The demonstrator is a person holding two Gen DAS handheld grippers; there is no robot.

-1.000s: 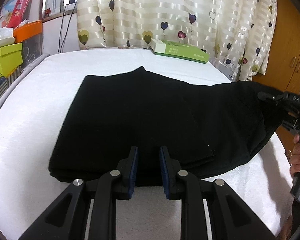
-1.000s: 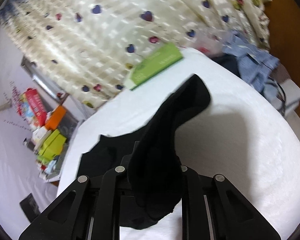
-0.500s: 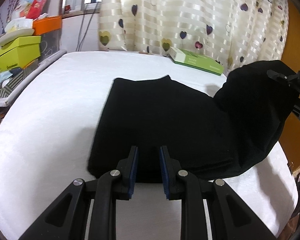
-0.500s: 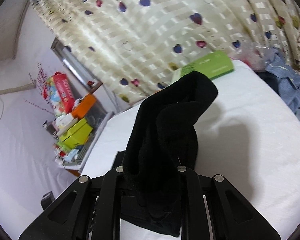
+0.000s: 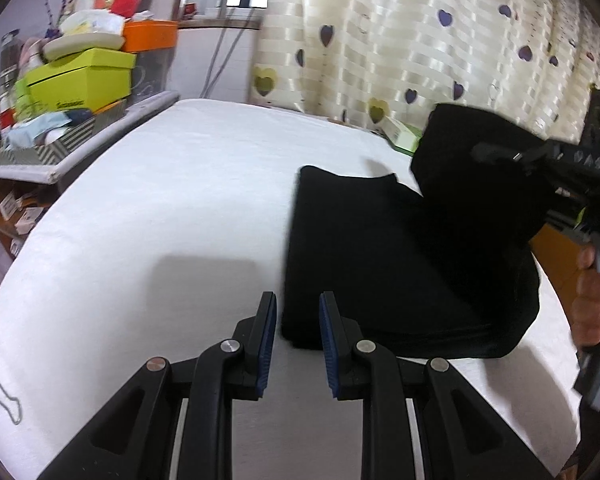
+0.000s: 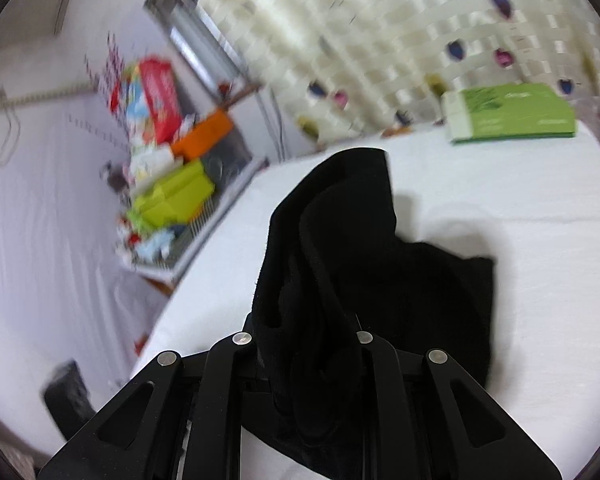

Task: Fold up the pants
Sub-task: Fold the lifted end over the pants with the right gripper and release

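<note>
The soft black pants (image 5: 364,248) lie folded on the white bed (image 5: 172,208). The right tongs (image 6: 304,344) are clamped on one end of the pants and hold it up in the air. The left tongs (image 5: 298,320) are apart, holding nothing, just beside the near corner of the pants.

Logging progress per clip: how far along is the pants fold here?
Done: the pants lie flat on the bed, apparently already doubled. In hand: the right gripper holds one end lifted above the rest. The left gripper is open, empty. Left: lay that end down and release.
</note>
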